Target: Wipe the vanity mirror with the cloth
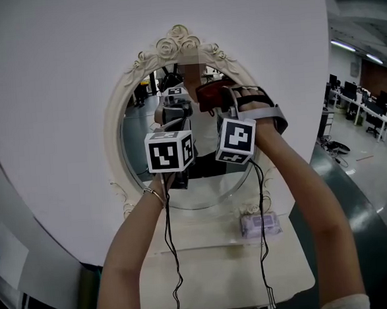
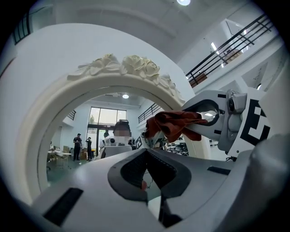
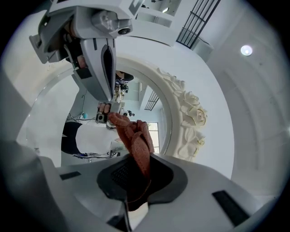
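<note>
The oval vanity mirror [image 1: 139, 131] has a white frame [image 1: 120, 116] topped with carved roses. Both grippers are raised side by side in front of its upper glass. My right gripper [image 1: 219, 97] is shut on a rust-red cloth [image 1: 209, 95]. In the right gripper view the cloth [image 3: 138, 145] sticks out from the jaws towards the glass [image 3: 90, 131]; whether it touches, I cannot tell. My left gripper [image 1: 175, 112] is just left of it, its jaws shut on nothing [image 2: 146, 174]. The left gripper view shows the cloth [image 2: 174, 124] at the upper right.
The mirror stands on a white vanity top [image 1: 215, 274] against a round white backboard [image 1: 59, 127]. A small pale packet [image 1: 260, 224] lies on the top at the mirror's lower right. Black cables [image 1: 170, 251] hang from both grippers. Office desks [image 1: 368, 105] are at the far right.
</note>
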### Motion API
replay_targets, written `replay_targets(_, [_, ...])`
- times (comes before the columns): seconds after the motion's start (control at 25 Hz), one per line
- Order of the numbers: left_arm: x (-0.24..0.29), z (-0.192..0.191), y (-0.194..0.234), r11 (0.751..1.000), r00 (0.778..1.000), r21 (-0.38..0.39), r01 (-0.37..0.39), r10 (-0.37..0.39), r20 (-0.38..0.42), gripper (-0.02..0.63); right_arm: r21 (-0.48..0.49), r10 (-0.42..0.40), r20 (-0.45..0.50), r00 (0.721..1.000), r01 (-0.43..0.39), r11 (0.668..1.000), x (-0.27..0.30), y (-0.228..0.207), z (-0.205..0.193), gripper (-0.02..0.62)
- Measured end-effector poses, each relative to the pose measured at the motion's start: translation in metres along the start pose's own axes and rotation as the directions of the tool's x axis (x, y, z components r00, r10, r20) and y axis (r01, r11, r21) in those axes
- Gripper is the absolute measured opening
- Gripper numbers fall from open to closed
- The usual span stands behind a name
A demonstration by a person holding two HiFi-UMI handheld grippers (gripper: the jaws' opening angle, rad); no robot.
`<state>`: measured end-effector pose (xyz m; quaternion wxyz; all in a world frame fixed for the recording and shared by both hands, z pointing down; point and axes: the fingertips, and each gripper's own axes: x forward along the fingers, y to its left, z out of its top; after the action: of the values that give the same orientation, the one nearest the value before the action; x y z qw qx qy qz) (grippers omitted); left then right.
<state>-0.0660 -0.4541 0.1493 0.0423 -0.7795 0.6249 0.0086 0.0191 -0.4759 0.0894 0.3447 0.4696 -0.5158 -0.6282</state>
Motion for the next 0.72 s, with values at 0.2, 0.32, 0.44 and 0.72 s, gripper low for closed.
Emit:
replay_targets(0.2, [0.004, -0.019, -0.004, 1.000, 1.000, -0.006, 0.001, -0.001, -0.025, 0.005, 0.000, 0.011, -0.005, 1.000, -0.011, 1.000, -0.003, 0.017, -0.004, 0.060])
replay_targets(0.32, [0.007, -0.033, -0.007, 1.000, 0.999, -0.019, 0.010, -0.010, -0.046, 0.005, 0.016, 0.027, -0.017, 0.999, -0.027, 1.000, -0.005, 0.031, -0.010, 0.060])
replay_targets(0.44, [0.008, -0.051, -0.011, 0.999, 0.998, -0.040, 0.014, -0.017, -0.062, 0.005, 0.044, 0.054, -0.024, 0.998, -0.053, 0.998, -0.007, 0.049, -0.015, 0.060])
replay_targets(0.72, [0.011, -0.097, -0.020, 0.998, 0.992, -0.061, 0.033, -0.040, -0.121, 0.005, 0.080, 0.113, -0.043, 0.993, -0.110, 0.991, -0.016, 0.088, -0.026, 0.060])
